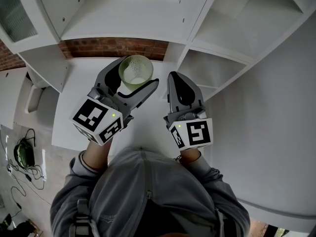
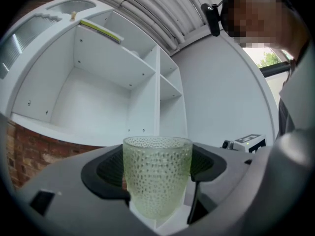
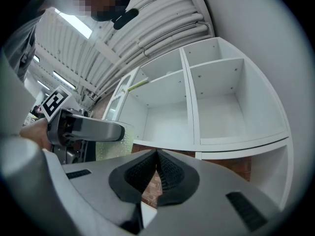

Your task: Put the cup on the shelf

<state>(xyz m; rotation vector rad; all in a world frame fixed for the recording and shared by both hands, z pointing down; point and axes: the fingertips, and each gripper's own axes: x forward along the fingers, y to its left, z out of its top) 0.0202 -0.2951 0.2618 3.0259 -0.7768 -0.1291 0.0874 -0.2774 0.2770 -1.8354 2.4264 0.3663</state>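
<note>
A pale green dimpled glass cup [image 1: 136, 72] stands upright between the jaws of my left gripper [image 1: 134, 77], which are shut on its sides. In the left gripper view the cup [image 2: 157, 176] fills the space between the black pads [image 2: 109, 170]. It is held above a white counter [image 1: 74, 98], in front of the white shelf unit [image 1: 123, 28]. Just to the right, my right gripper [image 1: 175, 79] is shut with nothing in it; its pads [image 3: 170, 170] meet in the right gripper view. That view also shows the cup [image 3: 114, 144] behind a jaw of the left gripper.
The shelf unit [image 2: 98, 107] has several open white compartments [image 3: 216, 112], with a red brick wall [image 1: 113, 47] showing below them. A white panel [image 1: 276, 132] stands on the right. Cables and headphones [image 1: 22, 154] lie on the floor at the left.
</note>
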